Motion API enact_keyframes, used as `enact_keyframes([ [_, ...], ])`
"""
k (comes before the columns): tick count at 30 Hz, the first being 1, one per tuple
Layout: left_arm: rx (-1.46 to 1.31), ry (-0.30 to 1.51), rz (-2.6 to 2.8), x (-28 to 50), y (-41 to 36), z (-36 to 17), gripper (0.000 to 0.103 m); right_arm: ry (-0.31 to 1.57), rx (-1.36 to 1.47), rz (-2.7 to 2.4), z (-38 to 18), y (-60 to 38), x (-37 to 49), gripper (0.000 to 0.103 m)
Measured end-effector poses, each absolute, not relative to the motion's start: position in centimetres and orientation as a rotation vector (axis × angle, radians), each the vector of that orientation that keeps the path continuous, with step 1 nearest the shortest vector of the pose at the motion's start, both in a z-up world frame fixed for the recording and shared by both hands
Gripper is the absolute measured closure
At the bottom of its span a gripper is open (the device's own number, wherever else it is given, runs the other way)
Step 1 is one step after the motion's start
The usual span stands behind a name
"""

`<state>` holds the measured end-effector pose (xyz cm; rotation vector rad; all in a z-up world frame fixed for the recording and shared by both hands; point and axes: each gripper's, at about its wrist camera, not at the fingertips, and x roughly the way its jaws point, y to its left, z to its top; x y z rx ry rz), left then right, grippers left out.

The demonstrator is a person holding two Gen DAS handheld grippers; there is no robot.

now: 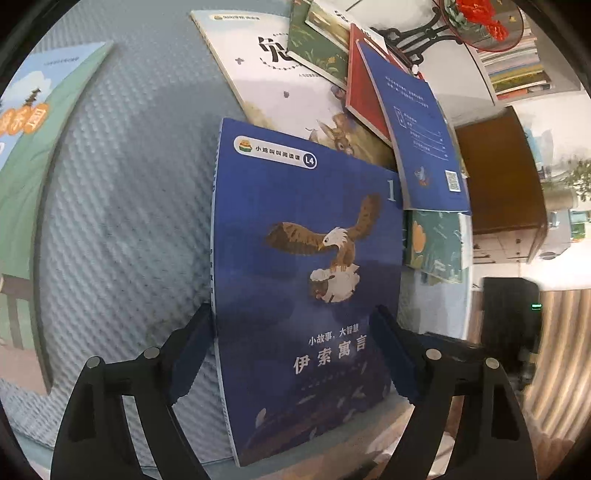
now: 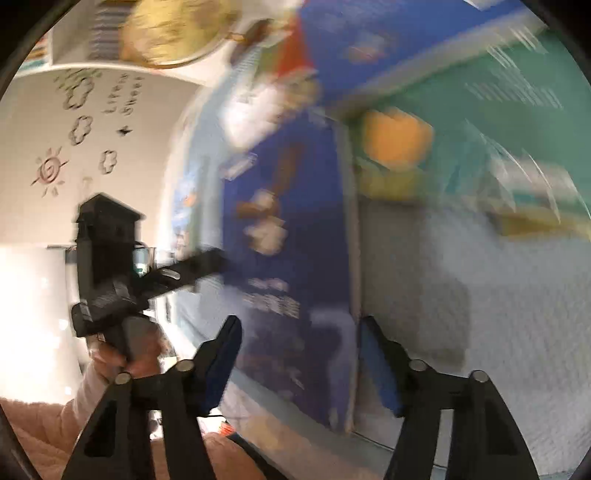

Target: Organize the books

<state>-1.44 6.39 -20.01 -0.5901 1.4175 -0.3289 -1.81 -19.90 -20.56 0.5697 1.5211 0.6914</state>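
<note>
A blue book with an eagle on its cover [image 1: 306, 258] lies on the textured grey-blue table mat [image 1: 129, 184], its near end reaching past the table's front edge. My left gripper [image 1: 291, 310] stands wide astride it: the left finger is beside the spine and the right finger overlaps the cover's right margin, with no squeeze visible. In the blurred right wrist view the same book [image 2: 288, 240] runs up between the fingers of my right gripper [image 2: 300, 321], whose jaws stand apart around its near right edge. A hand [image 2: 125, 354] holds the left tool there.
Behind the eagle book lie a white rabbit book [image 1: 266, 74], a green one [image 1: 317, 48], a red one [image 1: 364, 96], a blue back cover [image 1: 421, 140] and a teal book [image 1: 436, 243]. A large green book [image 1: 33, 166] lies left. A globe stand [image 1: 413, 33] is at the back.
</note>
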Motion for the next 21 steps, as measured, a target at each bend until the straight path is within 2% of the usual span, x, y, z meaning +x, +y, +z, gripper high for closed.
enact_keyframes([
  [1,-0.602,1.419,-0.354,-1.5,6.6,-20.0,0.031,1.503,0.605,0.686,-20.8,-20.5,-1.9,0.061],
  [4,-0.711,1.431,-0.420,-1.4,7.2,-20.8,0.040,1.489,0.763,0.719,-22.1,-22.1,-1.8,0.062],
  [6,-0.703,1.437,-0.396,-1.1,7.2,-21.0,0.046,1.477,0.729,0.750,-21.8,-21.8,-1.6,0.062],
  [7,-0.680,1.447,-0.383,-1.1,7.0,-20.9,0.060,1.476,0.710,0.756,-21.7,-21.7,-1.6,0.062],
  [8,-0.642,1.465,-0.356,-1.0,6.9,-20.9,0.067,1.476,0.696,0.759,-21.6,-21.3,-1.4,0.062],
  [9,-0.609,1.488,-0.325,-0.9,6.9,-20.9,0.079,1.474,0.698,0.758,-21.5,-21.2,-1.2,0.062],
  [14,-0.621,1.527,-0.288,-0.6,7.2,-21.2,0.079,1.447,0.705,0.761,-21.8,-20.4,-0.6,0.064],
  [15,-0.591,1.527,-0.282,-0.6,6.9,-21.0,0.079,1.441,0.675,0.754,-21.6,-20.1,-0.5,0.068],
  [16,-0.567,1.521,-0.277,-0.7,6.6,-20.9,0.079,1.441,0.642,0.741,-21.4,-20.5,-0.7,0.083],
  [17,-0.559,1.516,-0.276,-0.7,6.4,-20.8,0.079,1.446,0.599,0.716,-21.5,-20.5,-0.7,0.089],
  [21,-0.579,1.498,-0.263,-1.0,6.6,-20.7,0.080,1.457,0.575,0.681,-20.9,-20.0,-0.6,0.089],
])
